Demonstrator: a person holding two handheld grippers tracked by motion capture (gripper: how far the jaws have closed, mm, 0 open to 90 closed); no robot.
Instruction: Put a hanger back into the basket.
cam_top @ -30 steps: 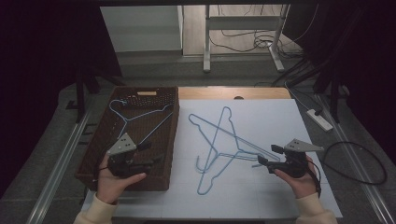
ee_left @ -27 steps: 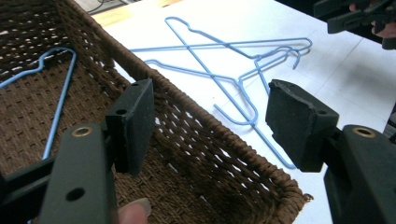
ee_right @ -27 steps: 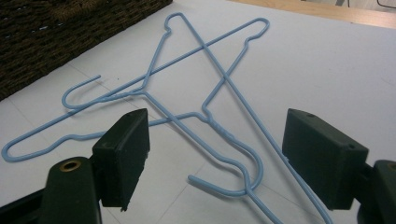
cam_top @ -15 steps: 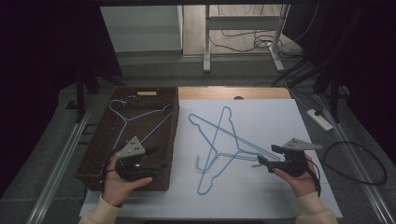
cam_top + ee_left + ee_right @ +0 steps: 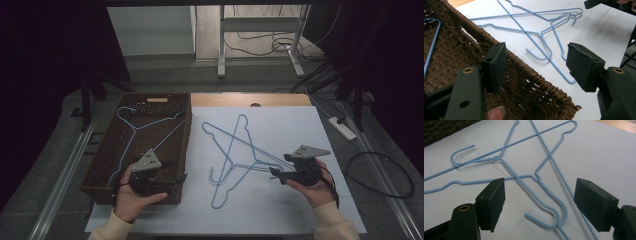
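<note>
Work in hand: moving thin blue wire hangers between the white table sheet (image 5: pixel 300 125) and the dark brown woven basket (image 5: pixel 102 162); a judgement, from how things lie.

Hangers on sheet: two crossed blue wire hangers (image 5: pixel 235 150) lie flat on the sheet, between the two hands, hooks (image 5: pixel 554 218) toward the person's side.

Hanger in basket: one blue wire hanger (image 5: pixel 142 127) lies flat on the basket floor, hook at the far end.

Right gripper (image 5: pixel 277 174): jaws apart, nothing between them; held low over the sheet, pointing left at the crossed pair.

Left gripper (image 5: pixel 177 179): jaws apart, empty; it sits at the basket's near right corner, over the rim (image 5: pixel 534 82).

Deciding relation: in the right gripper view the nearer hook and its twisted neck lie straight ahead between the open jaws, just beyond the pads (image 5: pixel 492 202). The wires run away and leftward from them.

Nearer hand: the right, by my judgement; the left is apart, with the basket wall between.

Risk: the hangers overlap, so lifting one may drag the other.
</note>
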